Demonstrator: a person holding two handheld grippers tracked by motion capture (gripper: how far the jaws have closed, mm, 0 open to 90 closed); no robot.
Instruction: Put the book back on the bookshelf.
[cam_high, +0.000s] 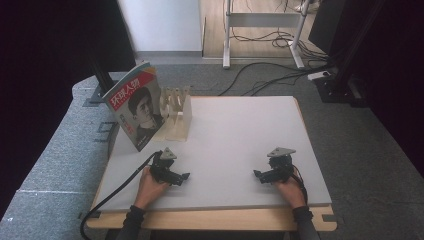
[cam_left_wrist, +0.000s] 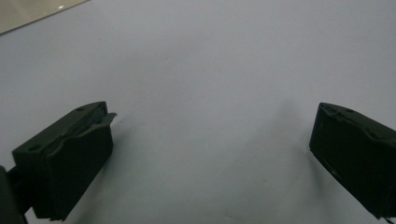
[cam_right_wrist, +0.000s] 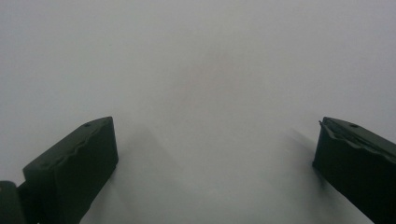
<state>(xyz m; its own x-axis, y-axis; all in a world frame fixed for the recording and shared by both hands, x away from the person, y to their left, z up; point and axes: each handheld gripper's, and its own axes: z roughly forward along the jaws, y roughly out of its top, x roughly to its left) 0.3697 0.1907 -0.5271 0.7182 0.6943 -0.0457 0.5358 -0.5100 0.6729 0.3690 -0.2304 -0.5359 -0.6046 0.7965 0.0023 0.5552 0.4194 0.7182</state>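
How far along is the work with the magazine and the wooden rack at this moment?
Nothing looks handled yet. The magazine stands upright against the wooden rack at the far left of the table. In hand: nothing; the left gripper and right gripper rest near the front edge, jaws wide apart over bare tabletop in both gripper views. Left: presumably everything, starting with a reach to the magazine.

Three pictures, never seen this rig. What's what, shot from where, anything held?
No robot arm: a person holds a two-jaw hand gripper in each hand. The high view looks down from above the person's side; the left gripper and right gripper rest near the front of the white table. The other two views come from cameras riding on each gripper, looking along its black jaws at bare tabletop. Both stand wide open, holding nothing. At the far left a magazine leans on a wooden slotted rack.
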